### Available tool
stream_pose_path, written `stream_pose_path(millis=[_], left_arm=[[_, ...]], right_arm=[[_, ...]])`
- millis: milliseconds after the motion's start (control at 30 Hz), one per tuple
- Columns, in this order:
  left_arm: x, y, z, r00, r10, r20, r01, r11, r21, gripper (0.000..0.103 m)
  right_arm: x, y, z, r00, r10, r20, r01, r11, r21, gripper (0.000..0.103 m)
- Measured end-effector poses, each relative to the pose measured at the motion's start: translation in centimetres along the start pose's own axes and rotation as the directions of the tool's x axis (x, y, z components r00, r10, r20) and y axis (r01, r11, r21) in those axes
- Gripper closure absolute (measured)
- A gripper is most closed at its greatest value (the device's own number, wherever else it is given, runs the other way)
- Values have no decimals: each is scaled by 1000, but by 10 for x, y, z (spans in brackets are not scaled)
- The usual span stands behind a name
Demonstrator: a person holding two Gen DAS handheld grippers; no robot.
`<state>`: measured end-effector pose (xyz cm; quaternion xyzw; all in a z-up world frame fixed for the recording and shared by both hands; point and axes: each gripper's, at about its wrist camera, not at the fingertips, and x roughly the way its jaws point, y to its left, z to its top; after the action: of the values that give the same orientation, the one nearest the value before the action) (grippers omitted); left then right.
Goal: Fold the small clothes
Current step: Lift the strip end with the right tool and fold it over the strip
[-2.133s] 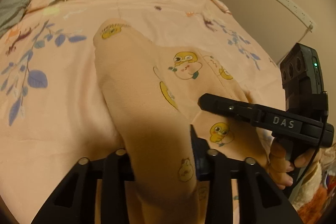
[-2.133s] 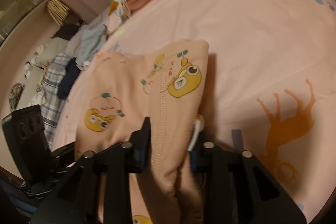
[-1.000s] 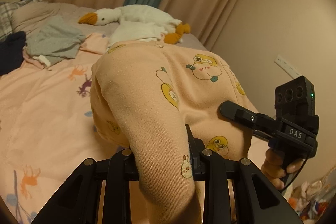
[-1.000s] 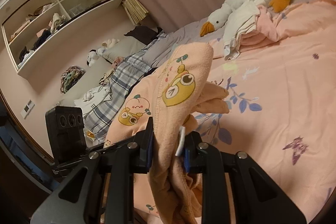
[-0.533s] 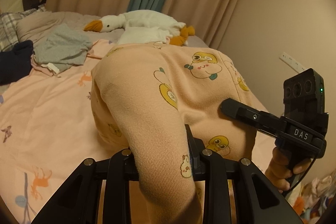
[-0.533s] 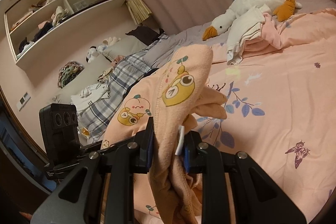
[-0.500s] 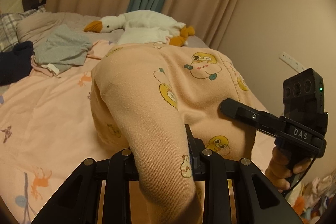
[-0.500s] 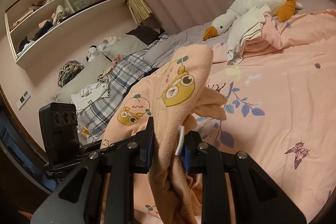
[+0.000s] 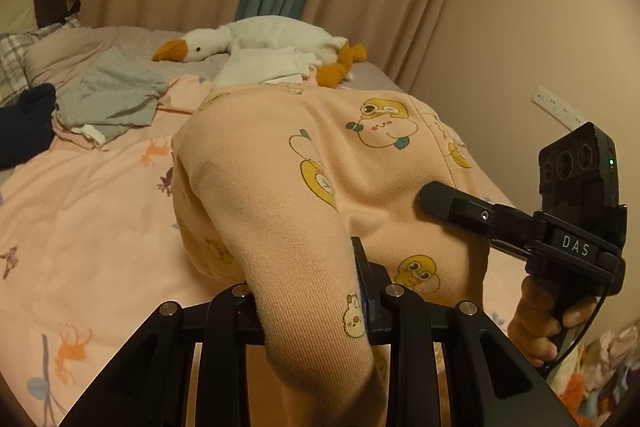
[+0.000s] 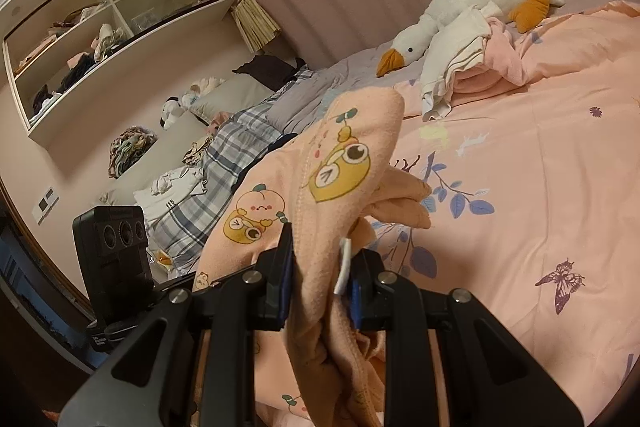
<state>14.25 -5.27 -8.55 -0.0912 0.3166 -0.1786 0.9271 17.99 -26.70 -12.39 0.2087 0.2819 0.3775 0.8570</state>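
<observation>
A small peach garment with yellow cartoon prints (image 9: 304, 163) hangs in the air above the bed, stretched between both grippers. My left gripper (image 9: 308, 291) is shut on one bunched end of it. My right gripper (image 10: 320, 279) is shut on the other end (image 10: 340, 171), where a white label sticks out. The right gripper also shows in the left wrist view (image 9: 516, 223), at the garment's right side. The left gripper's camera box shows in the right wrist view (image 10: 112, 251), lower left.
A pink printed duvet (image 10: 540, 167) covers the bed below. A white plush goose (image 9: 264, 39) and folded white and pink clothes (image 10: 464, 63) lie at the far end. Grey and dark clothes (image 9: 104, 95) lie far left. Wall shelves (image 10: 112, 27) and a plaid blanket (image 10: 224, 163) are beyond.
Both grippers lifted the garment off the duvet and held it up in the air. Over the last half second it has barely moved.
</observation>
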Motion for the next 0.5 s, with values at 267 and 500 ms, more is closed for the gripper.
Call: stream_pose_path(millis=[267, 500], left_arm=[[6, 4, -1, 1000, 23, -21, -23, 1000, 2, 74], [18, 14, -5, 998, 23, -59, -24, 1000, -12, 74]], right_arm=[[6, -1, -2, 1000, -14, -15, 14, 1000, 6, 80], [18, -5, -5, 998, -32, -45, 33, 999, 18, 80]])
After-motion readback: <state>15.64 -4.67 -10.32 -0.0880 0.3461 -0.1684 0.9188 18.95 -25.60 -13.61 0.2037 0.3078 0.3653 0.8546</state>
